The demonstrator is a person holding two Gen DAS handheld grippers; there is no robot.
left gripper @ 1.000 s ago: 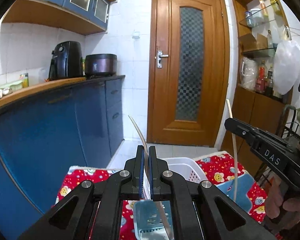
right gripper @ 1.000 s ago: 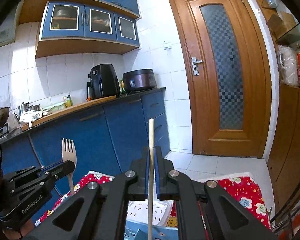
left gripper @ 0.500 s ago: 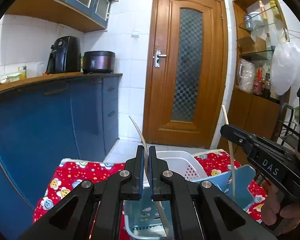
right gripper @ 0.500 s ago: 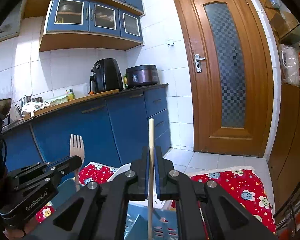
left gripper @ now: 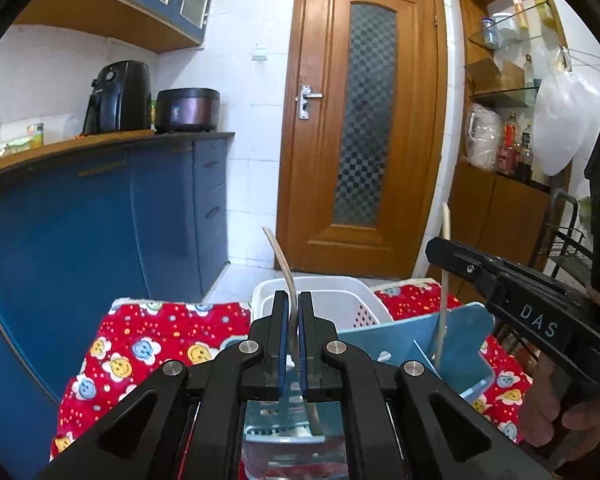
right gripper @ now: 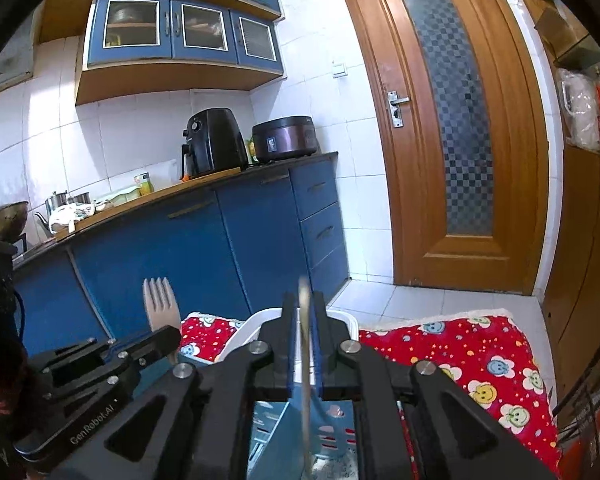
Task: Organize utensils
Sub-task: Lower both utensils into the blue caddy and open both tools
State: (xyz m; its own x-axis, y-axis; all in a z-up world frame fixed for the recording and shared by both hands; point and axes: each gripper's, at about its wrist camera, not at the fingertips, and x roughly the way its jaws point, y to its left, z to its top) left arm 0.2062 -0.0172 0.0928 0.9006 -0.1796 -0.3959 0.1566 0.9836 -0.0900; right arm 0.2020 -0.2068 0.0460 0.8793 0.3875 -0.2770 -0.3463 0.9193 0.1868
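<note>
My left gripper [left gripper: 291,312] is shut on a wooden fork [left gripper: 282,264], seen edge-on; its tines show in the right wrist view [right gripper: 160,304]. My right gripper [right gripper: 303,312] is shut on a thin wooden utensil handle [right gripper: 303,360], which also shows in the left wrist view [left gripper: 444,280]. Both utensils reach down into a blue plastic utensil holder [left gripper: 452,340] just below the grippers; its slotted inside shows in the right wrist view [right gripper: 324,428]. The utensils' lower ends are hidden.
A white plastic basket [left gripper: 320,300] stands behind the holder on a red flowered cloth [left gripper: 160,340]. Blue cabinets [left gripper: 100,220] run along the left. A wooden door [left gripper: 364,120] is ahead, and a shelf unit [left gripper: 508,120] at right.
Both grippers have come down with their utensils toward the blue holder, which now fills more of the lower views. Both jaws have stayed shut.
</note>
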